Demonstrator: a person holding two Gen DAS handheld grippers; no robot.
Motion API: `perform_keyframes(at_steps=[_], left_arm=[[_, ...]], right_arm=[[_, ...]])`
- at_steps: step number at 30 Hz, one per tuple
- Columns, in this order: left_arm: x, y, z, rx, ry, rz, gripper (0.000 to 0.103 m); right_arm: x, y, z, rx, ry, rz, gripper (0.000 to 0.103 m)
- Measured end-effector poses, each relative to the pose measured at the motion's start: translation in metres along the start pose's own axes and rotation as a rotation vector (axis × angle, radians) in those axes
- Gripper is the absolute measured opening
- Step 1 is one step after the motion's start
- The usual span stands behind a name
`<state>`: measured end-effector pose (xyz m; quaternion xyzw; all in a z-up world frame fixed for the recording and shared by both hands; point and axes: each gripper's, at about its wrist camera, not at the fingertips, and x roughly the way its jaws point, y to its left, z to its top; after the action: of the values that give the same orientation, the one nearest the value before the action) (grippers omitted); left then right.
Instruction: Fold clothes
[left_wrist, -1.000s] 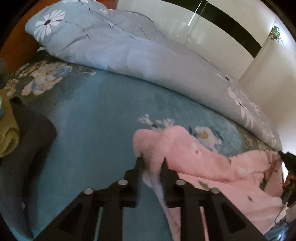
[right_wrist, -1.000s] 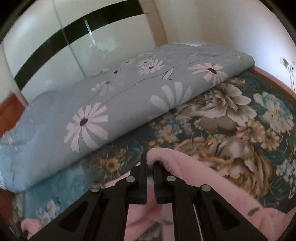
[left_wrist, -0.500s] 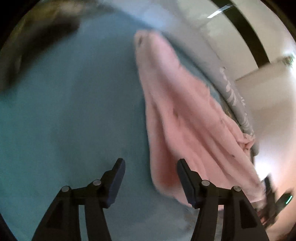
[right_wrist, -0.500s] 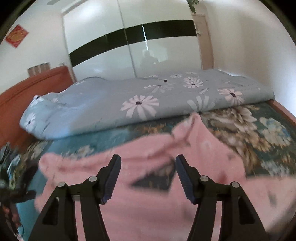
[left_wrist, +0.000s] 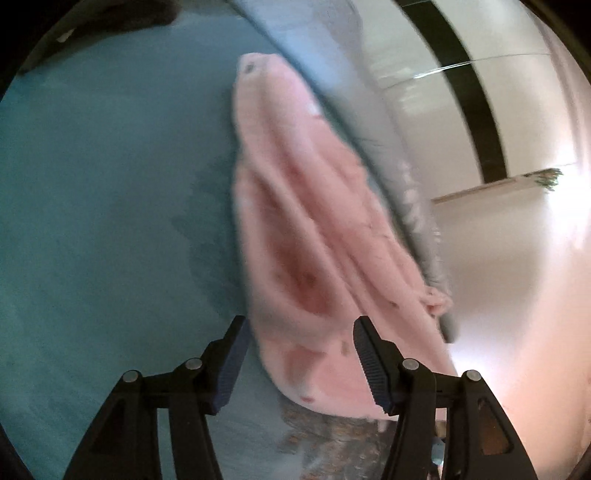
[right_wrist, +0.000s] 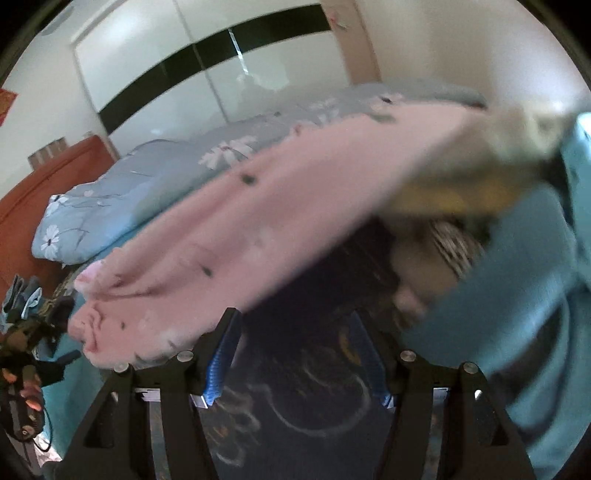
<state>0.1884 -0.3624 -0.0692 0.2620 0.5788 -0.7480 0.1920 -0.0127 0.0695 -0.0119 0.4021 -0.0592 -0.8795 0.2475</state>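
Note:
A pink garment (left_wrist: 314, 229) with small dark specks lies stretched out in a long, folded strip on the teal bedsheet (left_wrist: 103, 206). My left gripper (left_wrist: 300, 363) is open just above its near end, holding nothing. In the right wrist view the same pink garment (right_wrist: 229, 236) runs diagonally from lower left to upper right. My right gripper (right_wrist: 295, 354) is open too, hovering over dark floral bedding (right_wrist: 303, 376) beside the garment's edge. Both views are blurred by motion.
A grey-blue daisy-print duvet (right_wrist: 147, 181) lies along the far side of the bed, by a white wardrobe with a black stripe (right_wrist: 207, 55). An orange headboard (right_wrist: 44, 188) is at left. Teal cloth (right_wrist: 532, 288) and blurred yellowish fabric (right_wrist: 480, 166) crowd the right. A hand holding the other gripper (right_wrist: 22, 369) shows at lower left.
One second ago both grippers were shut on the pink garment. They opened, let it drop onto the bed, and have since pulled back and swung to new angles.

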Motion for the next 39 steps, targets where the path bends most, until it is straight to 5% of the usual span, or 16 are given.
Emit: perform_keyframes(at_steps=[9,11,13,20,31,34,35,36,39], left_arm=[[0.031,-0.003,0.013,0.014,0.005,0.067,0.062],[0.036,-0.002,0.017,0.011,-0.002,0.081,0.051],[0.037,-0.004,0.019,0.017,0.0,0.089,0.027],[0.011,-0.006,0.032,0.019,-0.081,0.104,0.019],[-0.115,0.037,0.077,0.047,-0.28,-0.023,0.019],[-0.143,0.064,0.082,-0.012,-0.339,-0.027,0.019],[-0.151,0.073,0.086,-0.027,-0.363,-0.01,0.019],[-0.16,0.081,0.088,-0.037,-0.407,0.039,0.0],[-0.191,0.108,0.1,-0.087,-0.535,0.137,0.0]], right_arm=[[0.005,0.0,-0.016,0.032,0.035,0.033,0.063],[0.006,0.003,-0.016,0.028,0.044,0.037,0.063],[0.008,0.004,-0.016,0.03,0.055,0.045,0.063],[0.003,0.004,-0.021,0.048,0.059,0.043,0.063],[-0.007,0.013,-0.026,0.071,0.048,0.074,0.063],[-0.008,0.024,-0.026,0.055,0.043,0.095,0.063],[-0.009,0.028,-0.026,0.047,0.041,0.095,0.063],[-0.01,0.03,-0.025,0.04,0.033,0.086,0.063],[-0.013,0.028,-0.02,0.039,0.016,0.063,0.063]])
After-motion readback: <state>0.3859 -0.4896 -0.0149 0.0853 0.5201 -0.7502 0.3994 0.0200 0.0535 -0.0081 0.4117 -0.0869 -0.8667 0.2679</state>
